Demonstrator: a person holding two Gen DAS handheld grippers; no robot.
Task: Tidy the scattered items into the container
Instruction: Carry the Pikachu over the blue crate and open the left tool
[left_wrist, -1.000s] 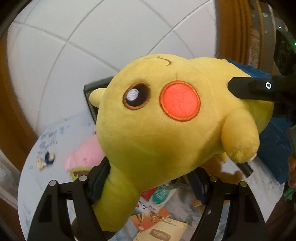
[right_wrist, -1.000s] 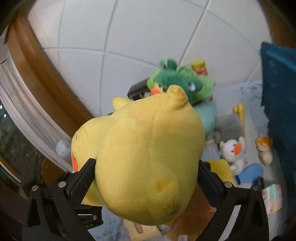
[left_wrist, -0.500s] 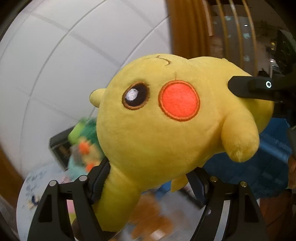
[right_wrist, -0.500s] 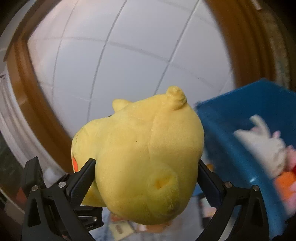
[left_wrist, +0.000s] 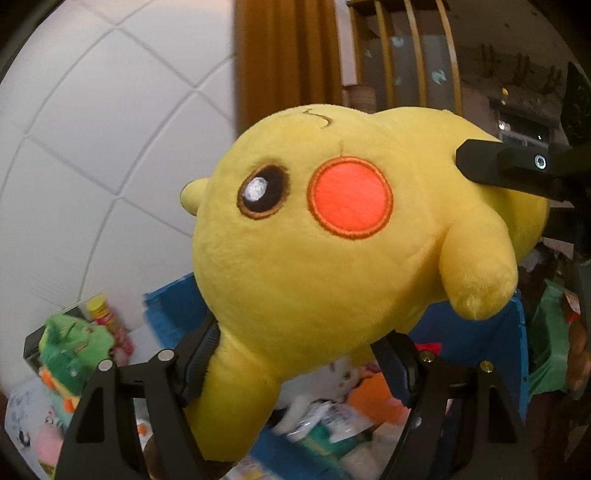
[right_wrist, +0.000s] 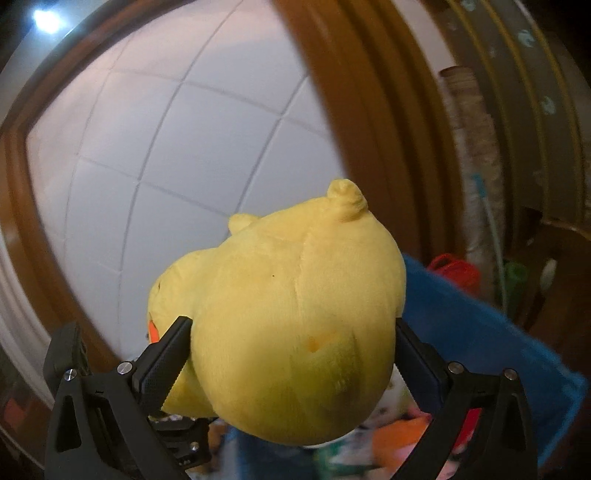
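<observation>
While both grippers clamp yellow plush (left_wrist: 332, 266) | face: left view | back: right view (right_wrist: 295, 332)

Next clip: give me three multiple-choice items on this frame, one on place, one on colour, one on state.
1. The yellow plush toy is:
A. on the floor
B. held up over the blue bin
C. on a shelf

2. Its round cheek patch is:
A. orange-red
B. green
C. white

3. The left gripper and right gripper are:
A. both empty
B. one empty
C. both clamping the toy

Key: 1 B, the bin shows below and behind it; 2 A, seen in the left wrist view; 3 C, jaws press its sides in both views.
</observation>
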